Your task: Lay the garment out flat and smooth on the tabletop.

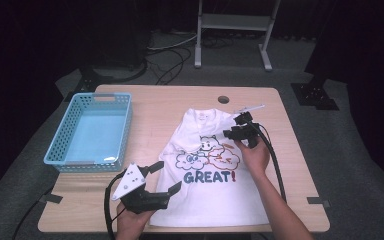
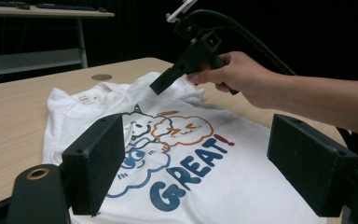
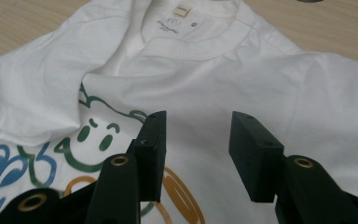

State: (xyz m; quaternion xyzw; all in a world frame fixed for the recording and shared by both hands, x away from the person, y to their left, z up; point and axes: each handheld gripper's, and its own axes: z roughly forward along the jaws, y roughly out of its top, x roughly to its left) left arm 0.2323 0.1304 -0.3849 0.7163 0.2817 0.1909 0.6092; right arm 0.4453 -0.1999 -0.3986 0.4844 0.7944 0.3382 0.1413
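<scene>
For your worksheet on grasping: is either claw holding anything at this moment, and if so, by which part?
Nothing is held. The left claw and the right claw are both open above the white T-shirt, with no cloth between their jaws.

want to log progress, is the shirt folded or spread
Mostly spread: the shirt lies face up on the table, print and collar showing, sleeves tucked in.

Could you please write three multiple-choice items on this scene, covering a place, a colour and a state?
1. Where is the light blue plastic basket relative to the white printed T-shirt?
A. To its left
B. On top of it
C. To its right

2. What colour is the exclamation mark after GREAT?
A. Green
B. Red
C. Blue

3. How do the left gripper jaws stand?
A. Clamped on the shirt
B. Holding the basket
C. Open

Answers: 1 A, the high view shows it at the table's left; 2 B, red after blue letters; 3 C, a wide gap shows between them.
</scene>
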